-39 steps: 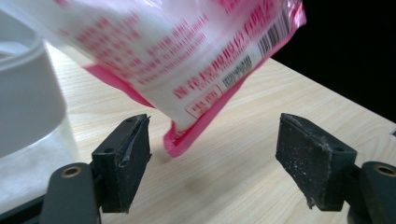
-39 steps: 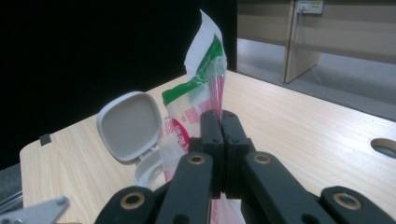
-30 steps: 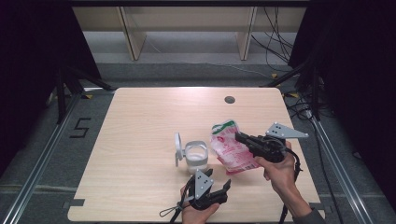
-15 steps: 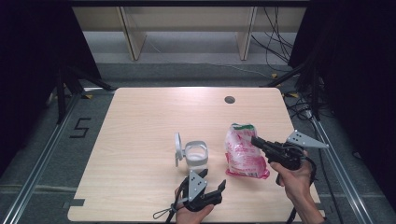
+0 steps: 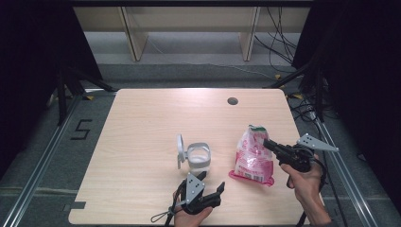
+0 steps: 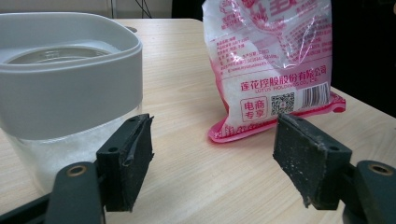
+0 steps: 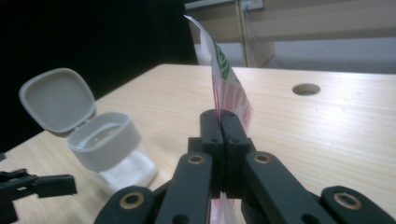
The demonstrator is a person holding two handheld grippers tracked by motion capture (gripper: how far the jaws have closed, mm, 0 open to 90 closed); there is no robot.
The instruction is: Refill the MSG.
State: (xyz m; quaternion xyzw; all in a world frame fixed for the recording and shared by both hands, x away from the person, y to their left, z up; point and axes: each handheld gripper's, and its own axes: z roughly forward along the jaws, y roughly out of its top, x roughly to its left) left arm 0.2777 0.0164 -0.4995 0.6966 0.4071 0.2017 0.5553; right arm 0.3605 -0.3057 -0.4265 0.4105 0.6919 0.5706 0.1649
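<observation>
High view, table (image 5: 142, 142): a pale wooden top with a round cable hole (image 5: 232, 100) toward 1 o'clock from its middle.
Container (image 5: 198, 157): a clear jar with a grey collar, just past the table's middle toward 5 o'clock; its hinged lid (image 5: 180, 150) is flipped up at the jar's 9 o'clock side, so the mouth is open. Some white fill shows low inside it in the left gripper view (image 6: 70, 93).
Left gripper (image 5: 206, 186): held at 6 o'clock from the jar, near the table's front edge, jaws spread wide with nothing between them. In its own view the jar is just beyond the left pad (image 6: 135, 158) and apart from it.
Bag (image 5: 253, 153): a pink and white printed pouch at 3 o'clock from the jar, well apart from it, standing on its bottom seam with the green-tipped top upward. It looks full of white grains (image 6: 266, 56).
Right gripper (image 5: 266, 143): clamped on the bag's upper side edge; in its own view the jaws meet flat on the film (image 7: 219, 126), pinching it.
Done, by my reading: jar opened, bag gripped and stood up beside it.
Left, by my reading: steady the jar with the free gripper, carry the bag over the mouth, tip it to pour. Whether the bag's top is already cut open I cannot tell.
</observation>
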